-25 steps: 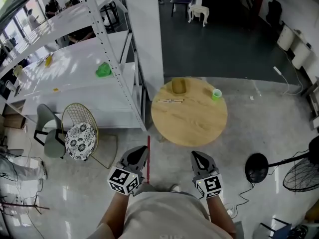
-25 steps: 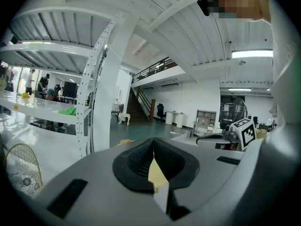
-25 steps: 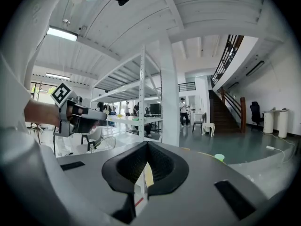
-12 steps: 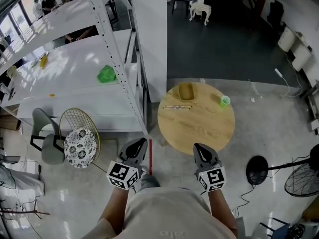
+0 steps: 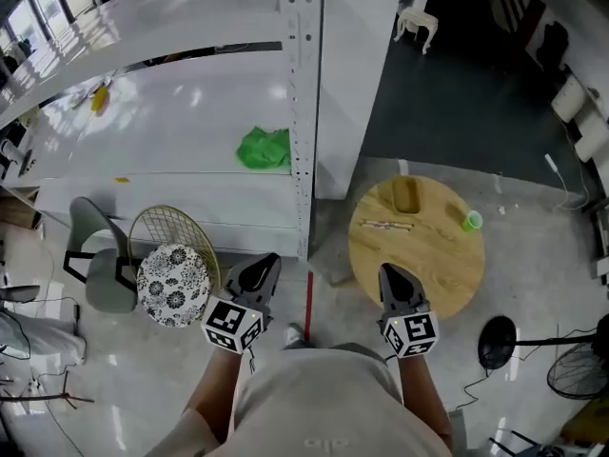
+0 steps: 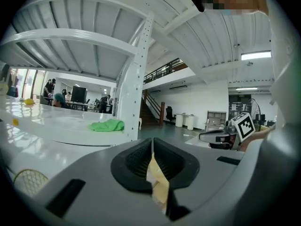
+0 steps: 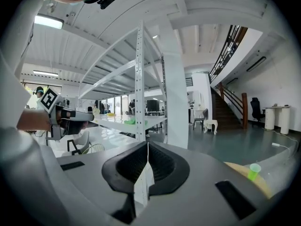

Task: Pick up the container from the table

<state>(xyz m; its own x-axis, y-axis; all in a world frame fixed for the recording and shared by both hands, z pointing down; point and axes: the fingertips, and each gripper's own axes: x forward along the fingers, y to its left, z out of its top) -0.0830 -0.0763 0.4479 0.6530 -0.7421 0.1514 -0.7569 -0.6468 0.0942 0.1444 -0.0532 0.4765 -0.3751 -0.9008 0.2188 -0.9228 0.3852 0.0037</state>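
container (image 5: 406,196) lay on the table (image 5: 419,260), well apart from the left gripper (image 5: 267,262) and right gripper (image 5: 389,273), their fingers (image 7: 127,166) closed and empty, apparently pre-reach.

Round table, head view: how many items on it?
3: brown container near the far edge; thin stick-like item just in front of it; green cup at the right edge. The near edge is partly covered, so more may be hidden.

Container (image 5: 406,196) and cup (image 5: 472,221) on table (image 5: 419,255), right of shelving (image 5: 303,112)
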